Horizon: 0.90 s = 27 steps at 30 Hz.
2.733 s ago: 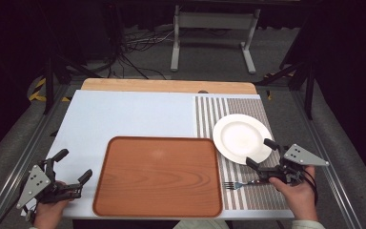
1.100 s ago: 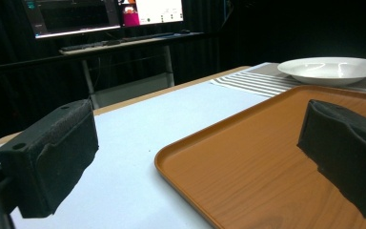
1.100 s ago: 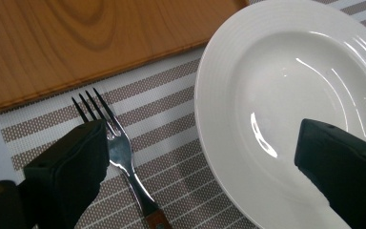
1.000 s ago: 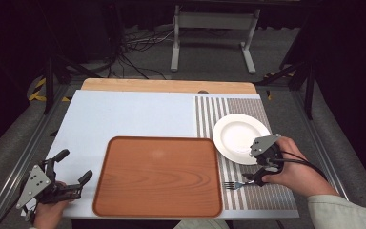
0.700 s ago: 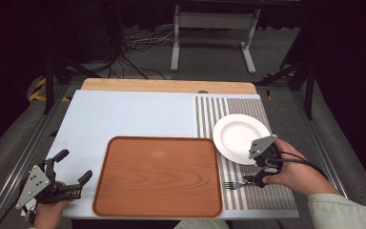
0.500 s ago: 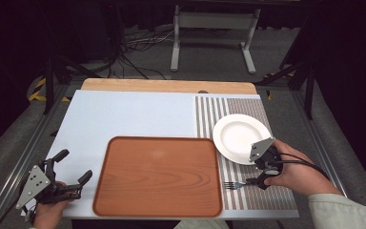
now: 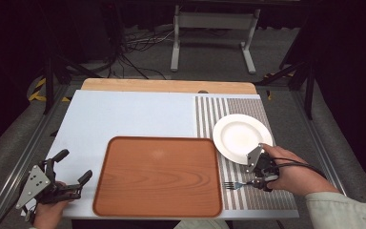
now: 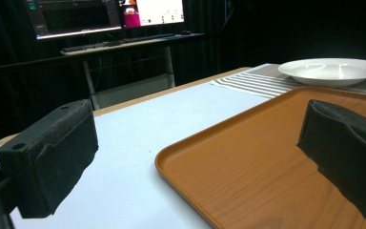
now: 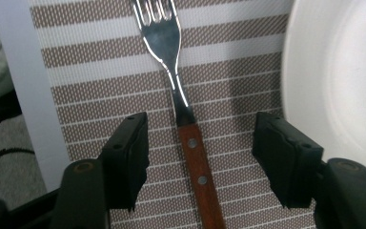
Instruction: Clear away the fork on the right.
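Note:
A fork (image 9: 178, 90) with a wooden handle lies on the striped placemat (image 9: 90, 93), tines away from my right gripper (image 9: 202, 143). That gripper is open, its jaws on either side of the handle without touching it. From above, the right gripper (image 7: 261, 175) hovers over the fork (image 7: 231, 184), just below the white plate (image 7: 240, 136). At the table's near left corner my left gripper (image 7: 71, 171) is open and holds nothing, beside the brown wooden tray (image 7: 158, 174). Its jaws frame the tray's corner (image 8: 248, 162), with the plate (image 8: 336, 70) far beyond.
The light blue table top (image 7: 128, 117) stretches behind the tray to a wooden strip (image 7: 167, 86) at the far edge. A metal stand (image 7: 214, 28) and cables lie on the floor beyond. Monitors (image 8: 105, 14) glow on a desk in the background.
My right gripper has swung from pointing toward the plate to straddling the fork's handle, moving slightly left and down. The left gripper has not moved.

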Available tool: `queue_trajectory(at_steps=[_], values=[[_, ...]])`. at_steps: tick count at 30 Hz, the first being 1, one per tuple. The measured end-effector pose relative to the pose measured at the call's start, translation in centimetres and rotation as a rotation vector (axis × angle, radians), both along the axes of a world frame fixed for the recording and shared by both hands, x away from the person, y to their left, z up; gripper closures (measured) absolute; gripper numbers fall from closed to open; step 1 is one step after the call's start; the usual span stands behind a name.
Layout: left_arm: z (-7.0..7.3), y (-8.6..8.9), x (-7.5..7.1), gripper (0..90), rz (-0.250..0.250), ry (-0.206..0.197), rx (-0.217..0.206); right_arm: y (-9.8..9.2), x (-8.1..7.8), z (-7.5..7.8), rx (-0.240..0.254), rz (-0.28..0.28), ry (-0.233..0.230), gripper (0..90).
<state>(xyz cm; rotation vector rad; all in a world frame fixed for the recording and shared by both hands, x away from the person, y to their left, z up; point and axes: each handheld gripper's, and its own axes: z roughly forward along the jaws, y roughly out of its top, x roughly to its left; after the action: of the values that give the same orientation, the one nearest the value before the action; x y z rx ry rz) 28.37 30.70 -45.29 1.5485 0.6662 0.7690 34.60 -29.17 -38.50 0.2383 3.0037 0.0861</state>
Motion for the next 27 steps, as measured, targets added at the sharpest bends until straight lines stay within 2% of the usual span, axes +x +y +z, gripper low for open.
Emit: queue_trajectory(at_steps=[1,2,3,4,5,8,12,20,27], values=[[0.0,0.0,0.0,0.4,0.0,0.0,0.0,0.0,0.0,0.0,0.0,0.0,0.0,39.1],[0.0,0.0,0.0,0.4,0.0,-0.002,0.001,0.1,0.1,-0.2,-0.03,0.018,0.015,43.0],[0.0,0.0,0.0,0.4,0.0,-0.002,0.001,0.1,0.1,-0.2,-0.03,0.018,0.015,43.0],[0.0,0.0,0.0,0.4,0.0,0.0,0.0,0.3,0.2,-0.4,-0.063,0.036,0.024,48.3],[0.0,0.0,0.0,0.4,0.001,0.0,0.0,0.4,0.1,-0.6,-0.081,0.035,0.028,49.6],[0.0,0.0,0.0,0.4,0.0,0.0,0.0,0.6,0.3,-0.9,-0.094,0.062,0.031,52.5],[0.0,0.0,0.0,0.4,0.0,0.0,0.001,0.8,0.4,-1.6,-0.138,0.09,0.049,60.4],[0.0,0.0,0.1,0.4,-0.001,0.0,0.0,1.0,0.7,-2.6,-0.165,0.117,0.071,72.7],[0.0,0.0,0.0,0.4,-0.001,0.002,-0.001,1.1,0.8,-2.9,-0.171,0.137,0.084,76.7]])
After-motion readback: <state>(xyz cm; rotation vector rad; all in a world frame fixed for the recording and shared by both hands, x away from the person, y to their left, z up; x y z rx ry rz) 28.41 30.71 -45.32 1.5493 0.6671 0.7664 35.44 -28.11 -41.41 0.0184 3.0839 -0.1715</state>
